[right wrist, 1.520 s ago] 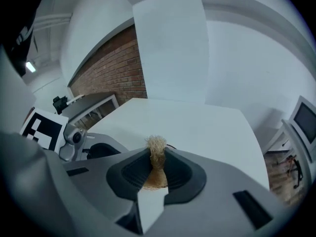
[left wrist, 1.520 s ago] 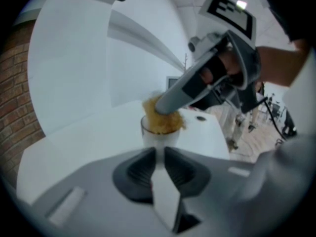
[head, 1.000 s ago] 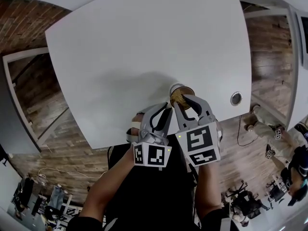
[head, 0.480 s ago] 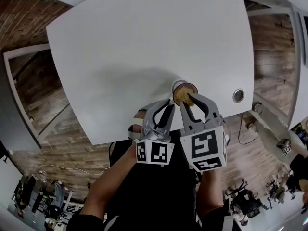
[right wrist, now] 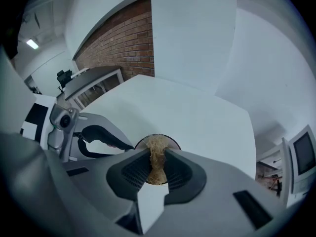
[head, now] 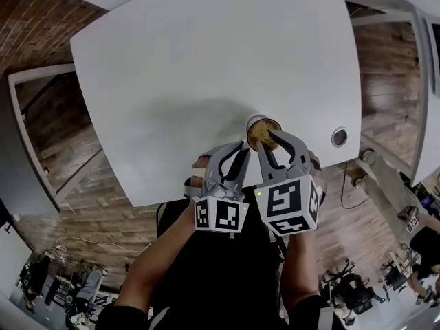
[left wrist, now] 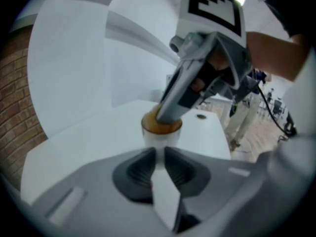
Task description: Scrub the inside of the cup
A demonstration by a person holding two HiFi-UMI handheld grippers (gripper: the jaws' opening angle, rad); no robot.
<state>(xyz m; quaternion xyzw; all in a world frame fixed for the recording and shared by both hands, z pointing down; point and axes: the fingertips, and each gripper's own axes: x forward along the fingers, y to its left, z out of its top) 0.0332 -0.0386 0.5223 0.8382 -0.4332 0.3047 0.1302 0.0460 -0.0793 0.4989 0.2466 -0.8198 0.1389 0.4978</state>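
Two jobs are split here, steadying and scrubbing. Furthest left, your left gripper [left wrist: 160,151] comes in low and slanted, and its jaws are clenched to a narrow slit on a thin white part at the near side of the small white cylindrical cup [left wrist: 159,136]. Whether that part is a handle or the wall itself I cannot tell. That hold looks meant to stop the cup from spinning or sliding while it is worked from above. The cup stands upright on the large white table top [head: 206,67], close to the edge nearest you, which keeps it within easy reach of both arms. Just to the right, your right gripper [right wrist: 158,158] points steeply down over the cup's mouth. Its jaws are squeezed on a tan fibrous scrubbing wad [right wrist: 157,144], and the wad's loose end is pushed into the opening and fills most of it. Gripping the wad by its upper part leaves the fibres free to rub the inner wall while the jaw tips stay at the rim. I judge the scrubbing to be under way, and how clean the inside is cannot be seen past the wad. Further right, a round metal-rimmed cable hole [head: 337,137] sits in the table top, apart from the cup and no part of the job.
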